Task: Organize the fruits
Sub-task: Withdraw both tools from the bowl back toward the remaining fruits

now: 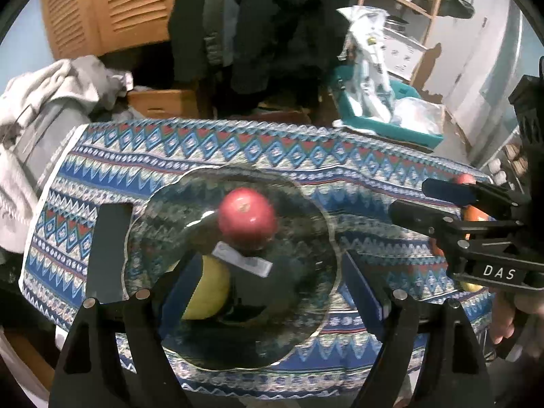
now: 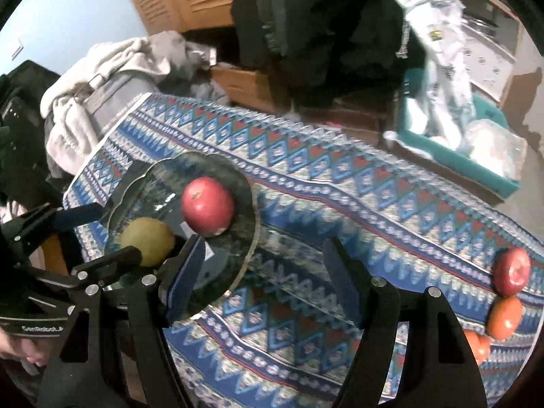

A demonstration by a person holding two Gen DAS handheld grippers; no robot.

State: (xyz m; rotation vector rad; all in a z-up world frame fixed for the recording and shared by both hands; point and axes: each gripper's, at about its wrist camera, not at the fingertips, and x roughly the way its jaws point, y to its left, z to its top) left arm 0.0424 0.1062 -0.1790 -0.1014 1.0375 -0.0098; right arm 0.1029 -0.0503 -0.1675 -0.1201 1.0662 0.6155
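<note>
Glass plate (image 2: pixel 243 187) sits left-center on the patterned counter (image 2: pixel 340 204), holding a red apple (image 2: pixel 208 206), stem end up, and a yellow-green fruit (image 2: pixel 147 242), maybe a pear. Left gripper (image 1: pixel 268 289) and right gripper (image 2: pixel 265 272): jaws wide apart, nothing held. Another red apple (image 2: pixel 512 271) & two orange fruits (image 2: pixel 505 318) lie at right edge.
</note>
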